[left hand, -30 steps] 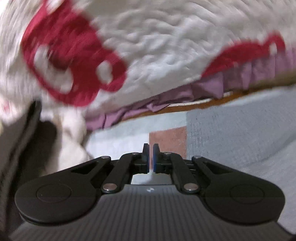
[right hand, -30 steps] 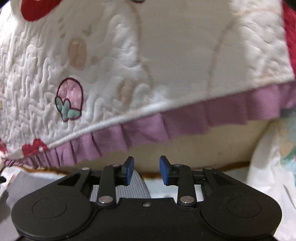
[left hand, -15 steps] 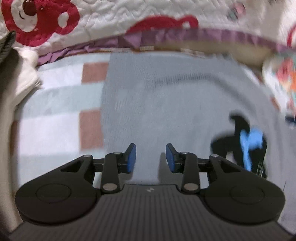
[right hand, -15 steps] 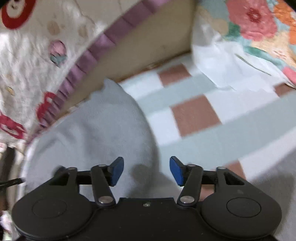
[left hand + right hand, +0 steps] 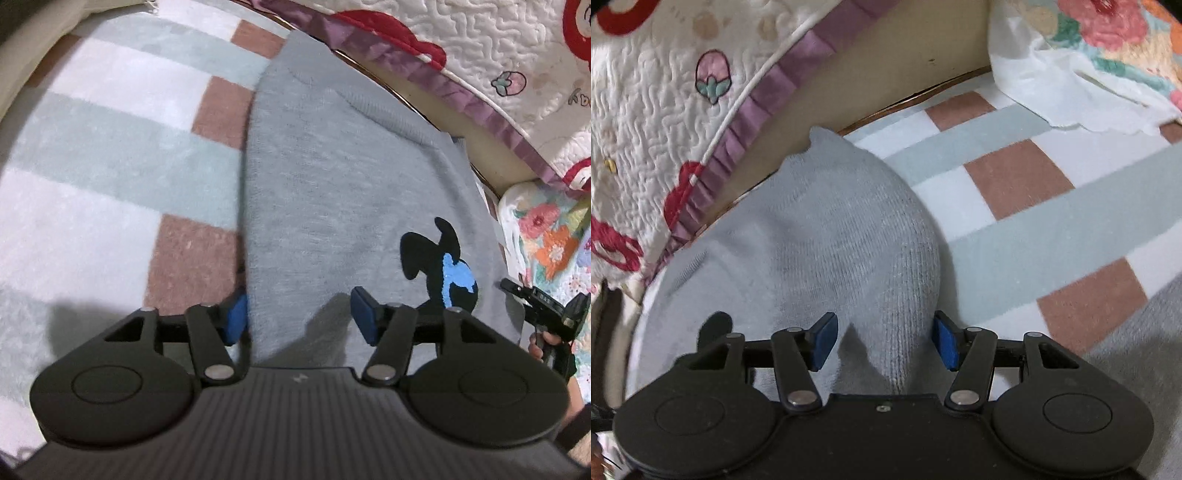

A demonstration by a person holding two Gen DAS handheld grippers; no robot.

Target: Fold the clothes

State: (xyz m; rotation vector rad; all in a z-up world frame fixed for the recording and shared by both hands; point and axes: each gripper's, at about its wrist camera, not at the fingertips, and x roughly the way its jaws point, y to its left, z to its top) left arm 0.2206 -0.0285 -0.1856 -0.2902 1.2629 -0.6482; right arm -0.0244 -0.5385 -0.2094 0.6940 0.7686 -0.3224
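Observation:
A grey knitted sweater (image 5: pixel 343 177) with a black and blue figure (image 5: pixel 443 266) lies flat on a checked blanket (image 5: pixel 110 147). My left gripper (image 5: pixel 297 319) is open low over the sweater's left edge, which runs between its blue pads. In the right wrist view a folded grey sleeve or side of the sweater (image 5: pixel 827 240) rises between the pads of my right gripper (image 5: pixel 882 345), which is open. The right gripper (image 5: pixel 546 306), held in a hand, shows at the right edge of the left wrist view.
A white quilt with red prints and a purple frill (image 5: pixel 498 74) hangs along a beige bed side (image 5: pixel 886 74) behind the sweater. A floral cloth (image 5: pixel 1108 44) lies at the right. The checked blanket (image 5: pixel 1034 206) spreads right of the sweater.
Both grippers have swung down from facing the quilt to the sweater on the blanket. The left gripper went from shut to open; the right one opened wider.

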